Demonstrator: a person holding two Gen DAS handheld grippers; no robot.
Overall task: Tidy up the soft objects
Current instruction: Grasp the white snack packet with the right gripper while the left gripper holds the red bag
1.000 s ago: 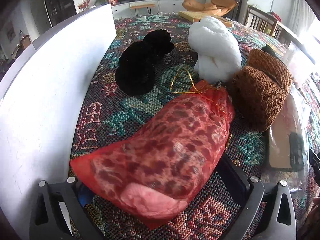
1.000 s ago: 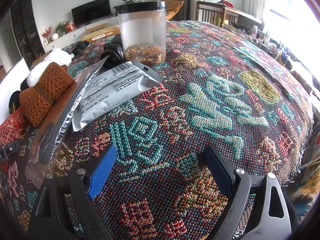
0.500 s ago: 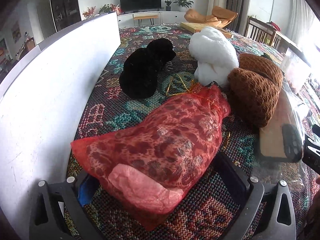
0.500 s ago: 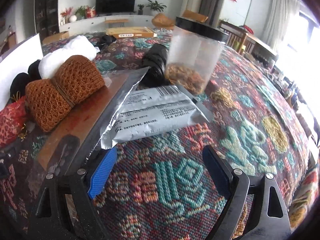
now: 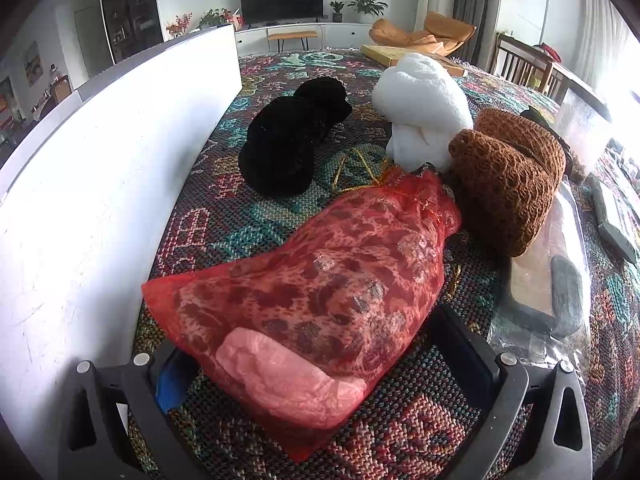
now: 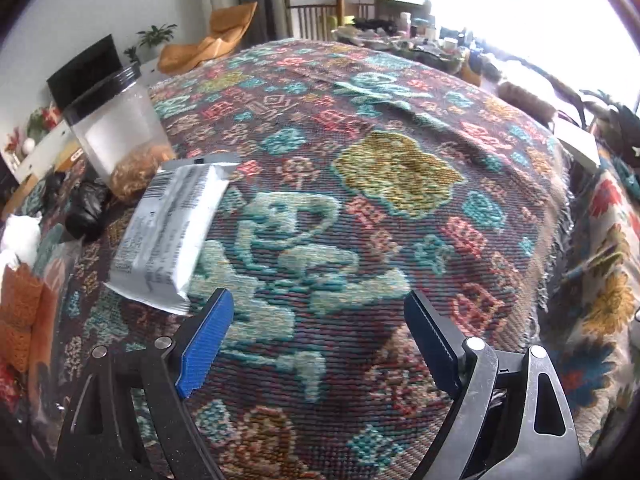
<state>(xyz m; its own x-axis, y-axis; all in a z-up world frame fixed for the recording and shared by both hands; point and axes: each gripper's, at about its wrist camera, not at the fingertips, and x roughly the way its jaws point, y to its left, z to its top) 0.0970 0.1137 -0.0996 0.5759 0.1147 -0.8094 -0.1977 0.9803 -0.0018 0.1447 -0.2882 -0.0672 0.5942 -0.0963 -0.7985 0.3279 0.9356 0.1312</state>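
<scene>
A red mesh bag with a pink bundle inside lies on the patterned cloth between the wide-spread fingers of my left gripper; the jaws do not press it. Beyond it lie a black soft bundle, a white fluffy bundle and a brown knitted bundle. My right gripper is open and empty above the cloth, with a grey foil packet just left of its blue pad.
A white board stands along the left of the bag. A clear foil pouch lies to its right. A clear jar with a black lid and a black bundle stand behind the packet. The table's edge drops off at right.
The left gripper has drawn back slightly from the red bag, which stays between its fingers. The right gripper swung left, then back right, now facing the open cloth.
</scene>
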